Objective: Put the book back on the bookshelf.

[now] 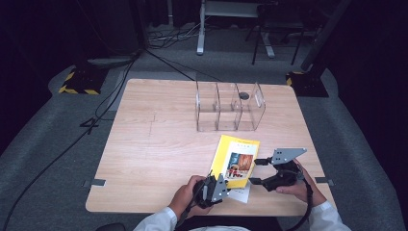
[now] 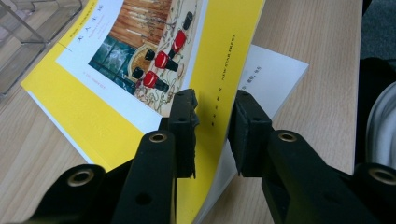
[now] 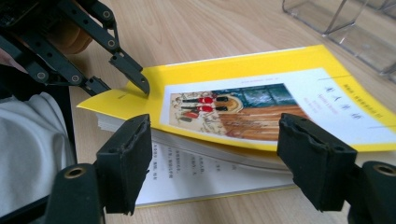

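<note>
A yellow book (image 1: 235, 161) with a picture on its cover lies near the table's front edge, right of centre. My left gripper (image 1: 211, 185) comes in at its near corner and is shut on the front cover (image 2: 212, 107). That cover corner is raised off the white pages (image 3: 201, 172), pinched in the left gripper (image 3: 123, 88). My right gripper (image 1: 257, 171) rests at the book's right side, open. Its jaws (image 3: 215, 126) stand wide apart in front of the book's edge (image 3: 261, 93), touching nothing.
A clear plastic organiser (image 1: 230, 107) with three compartments stands behind the book, at the back of the wooden table (image 1: 154, 144). A person's hands and white sleeves come in at the bottom. Cables and stand feet lie on the floor beyond.
</note>
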The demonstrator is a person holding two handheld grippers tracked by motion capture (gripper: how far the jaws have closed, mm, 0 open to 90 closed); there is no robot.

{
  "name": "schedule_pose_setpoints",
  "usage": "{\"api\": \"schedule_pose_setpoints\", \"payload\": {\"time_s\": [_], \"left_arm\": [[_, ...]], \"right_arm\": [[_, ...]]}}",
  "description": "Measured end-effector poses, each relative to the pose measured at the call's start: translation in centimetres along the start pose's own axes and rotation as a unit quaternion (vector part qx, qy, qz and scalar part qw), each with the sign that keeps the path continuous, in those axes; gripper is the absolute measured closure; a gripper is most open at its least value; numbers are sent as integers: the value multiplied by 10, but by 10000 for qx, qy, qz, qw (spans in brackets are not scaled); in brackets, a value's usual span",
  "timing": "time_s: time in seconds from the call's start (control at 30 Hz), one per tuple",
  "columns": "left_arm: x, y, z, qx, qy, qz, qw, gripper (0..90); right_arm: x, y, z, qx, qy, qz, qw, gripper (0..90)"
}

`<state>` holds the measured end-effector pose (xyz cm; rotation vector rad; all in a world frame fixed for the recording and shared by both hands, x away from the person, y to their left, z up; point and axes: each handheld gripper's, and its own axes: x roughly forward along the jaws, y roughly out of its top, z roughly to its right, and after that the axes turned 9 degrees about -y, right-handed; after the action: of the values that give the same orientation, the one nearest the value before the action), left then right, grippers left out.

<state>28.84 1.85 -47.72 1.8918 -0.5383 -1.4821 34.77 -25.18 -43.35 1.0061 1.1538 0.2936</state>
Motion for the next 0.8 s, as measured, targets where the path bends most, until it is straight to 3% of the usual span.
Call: {"api": "schedule_pose_setpoints", "payload": {"time_s": [0.13, 0.3, 0.4, 0.5, 0.6, 0.8], "left_arm": [[-7, -3, -5, -29, -95, 42, 9999, 751], [-17, -11, -13, -40, -270, 85, 9996, 777], [-24, -16, -17, -60, -317, 78, 9994, 783], [-31, -24, -21, -79, -357, 22, 9993, 783], [-39, -32, -27, -144, -431, 56, 9989, 778], [-53, -46, -38, -260, -504, 63, 9984, 770]], "right_arm": [[-3, 1, -2, -132, 2, 160, 9998, 264], [-2, 4, -13, -522, -25, 380, 9979, 261], [3, 8, -19, -691, 84, 485, 9964, 260], [11, 11, -24, -971, 108, 435, 9943, 258], [22, 13, -26, -1035, 274, 406, 9934, 259], [41, 16, -30, -1315, 203, 179, 9909, 271]]}}
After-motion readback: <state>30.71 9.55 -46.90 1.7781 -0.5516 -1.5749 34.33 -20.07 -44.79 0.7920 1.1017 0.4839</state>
